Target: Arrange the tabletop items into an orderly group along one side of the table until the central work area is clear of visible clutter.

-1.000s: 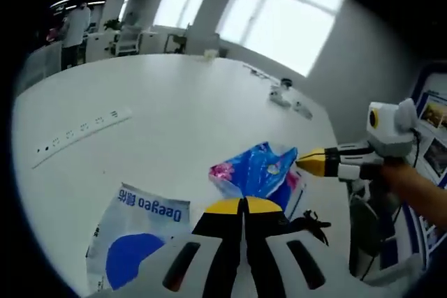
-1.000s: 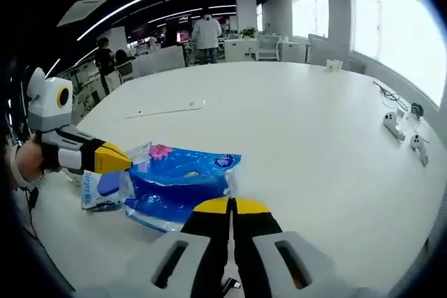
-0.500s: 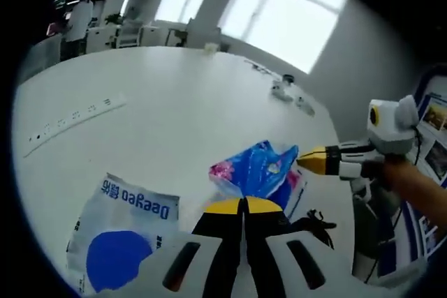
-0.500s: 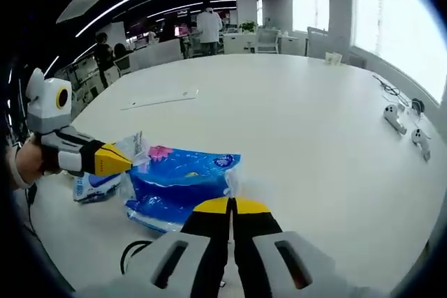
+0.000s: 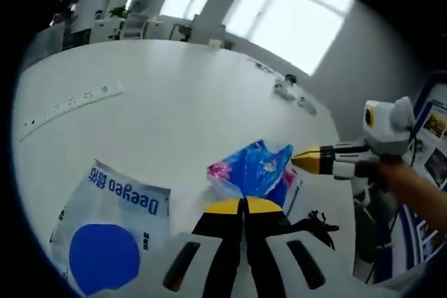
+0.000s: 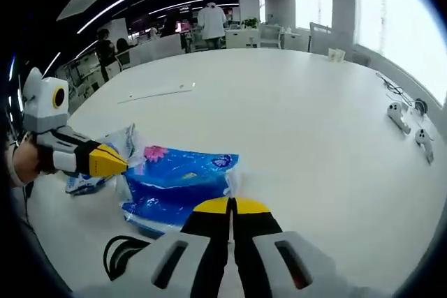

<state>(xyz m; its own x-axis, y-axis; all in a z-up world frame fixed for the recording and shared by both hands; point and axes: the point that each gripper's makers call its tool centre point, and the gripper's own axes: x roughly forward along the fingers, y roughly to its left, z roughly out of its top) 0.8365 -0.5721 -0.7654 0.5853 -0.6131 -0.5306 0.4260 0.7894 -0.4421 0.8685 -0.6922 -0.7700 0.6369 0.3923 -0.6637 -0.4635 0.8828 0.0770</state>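
I'm in the gathering step: both grippers are at the blue tissue pack [image 6: 178, 190], which lies on the white desk [image 6: 307, 123] near its edge on my side. In the right gripper view my right gripper [image 6: 231, 206] has its jaws pressed together at the pack's near corner; I think a fold of wrapper is pinched there, but the tips hide the contact, so I can't be sure. The left gripper [image 6: 115, 164] comes in from the left, its yellow tips together at the pack's far end, by the pink-flower corner.

In the left gripper view my left gripper [image 5: 244, 206] sits over the pack [image 5: 255, 169], and the right gripper [image 5: 305, 159] touches its twisted wrapper end. A white bag with a blue disc [image 5: 112, 232] lies beside the pack, and a black cable [image 5: 311, 222] is coiled just beside it on the other side.

The pack's long axis runs from one gripper to the other, roughly along the desk edge, flower end toward my left.

Next I judge the pack needs sliding flush with the white bag.
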